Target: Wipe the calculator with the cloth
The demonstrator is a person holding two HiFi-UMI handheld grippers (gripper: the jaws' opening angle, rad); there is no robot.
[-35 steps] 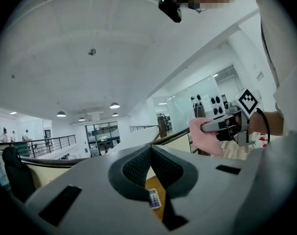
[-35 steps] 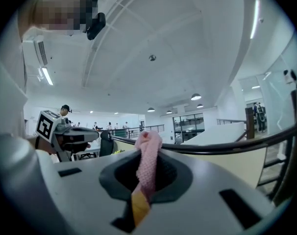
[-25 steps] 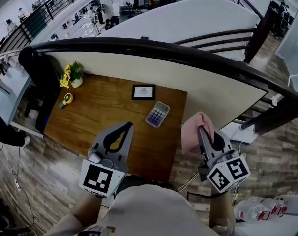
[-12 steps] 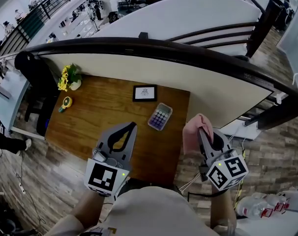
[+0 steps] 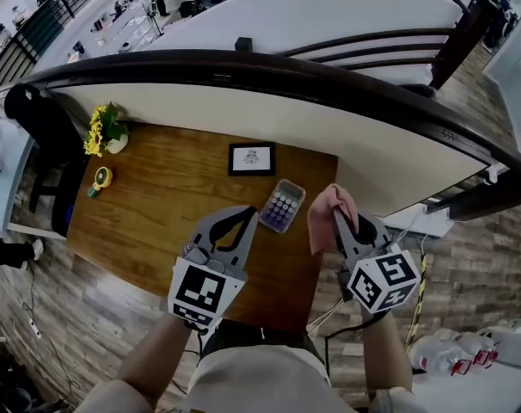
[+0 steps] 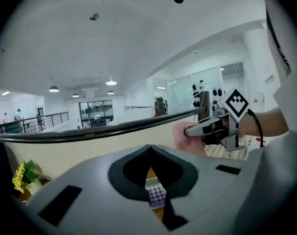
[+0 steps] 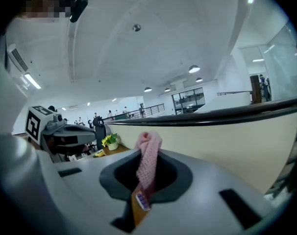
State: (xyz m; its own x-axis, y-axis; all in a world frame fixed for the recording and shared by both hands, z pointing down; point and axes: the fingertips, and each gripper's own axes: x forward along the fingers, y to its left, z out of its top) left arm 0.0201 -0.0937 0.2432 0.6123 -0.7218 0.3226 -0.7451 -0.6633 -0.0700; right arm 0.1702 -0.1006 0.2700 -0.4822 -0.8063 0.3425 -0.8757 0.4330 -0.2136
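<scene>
A small calculator (image 5: 284,205) with purple keys lies on the wooden table (image 5: 157,213) near its right edge. My right gripper (image 5: 336,217) is shut on a pink cloth (image 5: 326,217), which it holds above the table's right edge, just right of the calculator. In the right gripper view the cloth (image 7: 148,156) sticks up between the jaws, and the calculator (image 7: 141,201) shows below them. My left gripper (image 5: 250,212) hangs just left of the calculator with its jaws shut and empty. Through the slit below its tips I see the calculator (image 6: 156,196).
A small framed picture (image 5: 251,158) stands behind the calculator. Yellow flowers (image 5: 101,132) and a small yellow object (image 5: 100,178) sit at the table's far left. A dark curved railing (image 5: 329,80) and a cream wall run behind the table. Wood floor lies to the right.
Both grippers have moved forward toward the calculator. The right one has brought the pink cloth closer to the calculator's right side. The calculator has not moved on the table.
</scene>
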